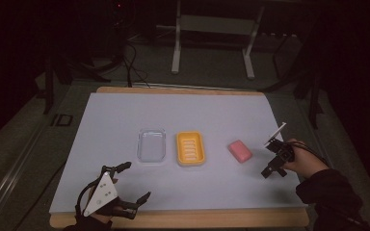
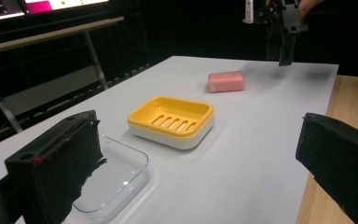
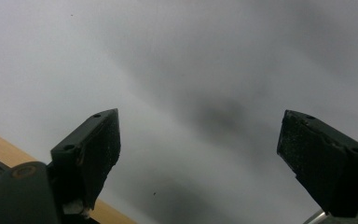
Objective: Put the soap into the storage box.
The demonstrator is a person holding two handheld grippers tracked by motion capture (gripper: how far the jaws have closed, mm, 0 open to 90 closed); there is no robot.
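Observation:
A pink soap bar [image 1: 240,150] [image 2: 226,81] lies on the white table cover, right of a yellow slotted soap dish [image 1: 191,148] [image 2: 171,120]. Left of the dish sits a clear plastic tray [image 1: 151,146] [image 2: 116,182]. My right gripper [image 1: 274,172] [image 2: 282,46] [image 3: 200,140] hangs just right of the soap and points down at bare cover. It is open, with nothing between its jaws. My left gripper [image 1: 136,180] [image 2: 200,149] rests near the front left edge. It is open and empty, and it faces the tray and the dish.
The white cover [image 1: 173,110] lies on a wooden tabletop whose edge [image 1: 173,219] shows at the front and at the right [image 2: 349,93]. A metal stand's legs [image 1: 176,53] rise on the dark floor beyond the table.

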